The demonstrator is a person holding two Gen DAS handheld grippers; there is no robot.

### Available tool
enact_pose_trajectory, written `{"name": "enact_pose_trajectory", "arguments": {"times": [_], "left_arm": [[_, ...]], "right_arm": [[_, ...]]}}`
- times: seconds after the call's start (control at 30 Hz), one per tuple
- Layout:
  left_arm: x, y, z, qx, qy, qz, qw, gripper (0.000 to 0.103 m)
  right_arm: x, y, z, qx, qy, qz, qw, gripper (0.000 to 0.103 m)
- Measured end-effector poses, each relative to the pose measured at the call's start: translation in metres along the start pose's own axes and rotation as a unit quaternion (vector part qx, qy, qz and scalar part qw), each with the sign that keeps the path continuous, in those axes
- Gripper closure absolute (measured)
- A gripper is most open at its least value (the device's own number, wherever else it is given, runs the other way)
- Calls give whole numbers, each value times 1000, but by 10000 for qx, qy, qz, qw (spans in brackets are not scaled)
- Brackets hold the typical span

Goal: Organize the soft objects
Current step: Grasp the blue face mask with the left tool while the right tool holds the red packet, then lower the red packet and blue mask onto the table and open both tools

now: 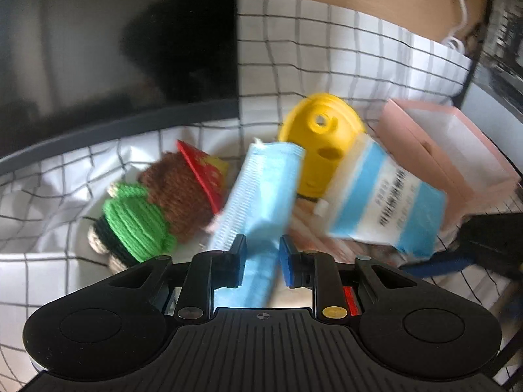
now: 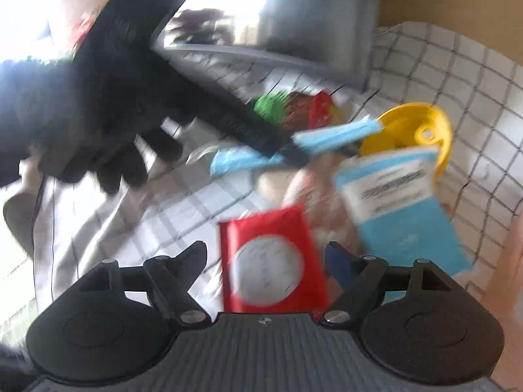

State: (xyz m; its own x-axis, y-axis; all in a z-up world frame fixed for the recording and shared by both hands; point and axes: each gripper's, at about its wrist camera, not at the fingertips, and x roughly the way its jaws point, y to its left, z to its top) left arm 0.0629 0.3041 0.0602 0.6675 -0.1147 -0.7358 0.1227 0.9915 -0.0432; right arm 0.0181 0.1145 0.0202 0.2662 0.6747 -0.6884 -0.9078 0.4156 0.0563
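My left gripper (image 1: pixel 261 245) is shut on a light blue face mask (image 1: pixel 261 189), holding it up over the checked cloth (image 1: pixel 327 49); it also shows in the right wrist view (image 2: pixel 333 135). A knitted burger toy (image 1: pixel 157 202), green, brown and red, lies at left. A yellow plastic toy (image 1: pixel 322 137) lies behind the mask. A blue and white packet (image 1: pixel 385 202) lies to the right. My right gripper (image 2: pixel 266 258) is open, with a red packet (image 2: pixel 271 261) between its fingers, apart from them. The left gripper's body (image 2: pixel 108 65) fills the right wrist view's left.
A pink open box (image 1: pixel 451 150) stands at the right. A dark screen (image 1: pixel 114 49) with a grey frame stands behind the cloth at left. A white cable (image 1: pixel 461 9) hangs at the back right. A pinkish wrapped item (image 2: pixel 327 202) lies under the packets.
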Motion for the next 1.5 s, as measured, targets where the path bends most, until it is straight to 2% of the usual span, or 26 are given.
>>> {"name": "enact_pose_trajectory", "arguments": {"times": [0.03,0.1,0.2,0.27,0.33,0.43,0.5,0.57,0.6,0.67,0.73,0.83,0.97,1.13,1.23,1.4,1.5], "left_arm": [[-1,-3,-1,22,57,-78,10000,77],[-2,-9,-6,220,41,-10,9998,74],[-1,-15,-9,335,-79,151,9993,71],[2,-14,-9,220,-150,204,9994,68],[5,-10,-7,43,-241,189,9995,63],[12,-2,-5,-223,-374,199,9989,47],[17,2,-5,-298,-435,217,9984,45],[21,7,-6,-445,-463,137,9978,50],[21,10,-5,-515,-462,85,9976,64],[22,15,-4,-697,-470,6,9965,85],[17,12,-5,-663,-642,161,9956,88],[7,-3,-11,-229,-746,440,9960,91],[-14,-21,-26,15,-753,399,9964,92],[-71,-53,-51,-43,-1005,0,9949,92],[-92,-86,-65,43,-923,-418,9948,92],[-98,-141,-85,61,-788,-1256,9889,92],[-101,-168,-72,248,-915,-1734,9803,92]], "right_arm": [[4,5,-5,-163,34,-111,9998,23],[7,8,-12,-370,6,-227,9991,25],[-2,9,-11,-460,-33,-197,9987,43],[-10,8,-12,-431,-40,-197,9989,50],[-15,6,-17,-335,7,-212,9992,51],[-26,3,-26,-236,58,-232,9994,51],[-33,1,-32,-209,87,-245,9994,52],[-39,0,-37,-161,91,-286,9994,53],[-41,-1,-38,-120,85,-298,9994,53],[-48,-5,-40,20,71,-313,9995,53],[-56,-8,-42,145,59,-303,9994,53],[-73,-9,-47,203,29,-342,9992,53],[-98,-11,-59,276,13,-543,9981,53],[-126,-20,-77,595,11,-907,9941,53],[-143,-27,-91,839,1,-1159,9897,53],[-178,-33,-110,1092,-88,-1580,9813,53],[-204,-36,-125,1260,-199,-1903,9734,53]]}}
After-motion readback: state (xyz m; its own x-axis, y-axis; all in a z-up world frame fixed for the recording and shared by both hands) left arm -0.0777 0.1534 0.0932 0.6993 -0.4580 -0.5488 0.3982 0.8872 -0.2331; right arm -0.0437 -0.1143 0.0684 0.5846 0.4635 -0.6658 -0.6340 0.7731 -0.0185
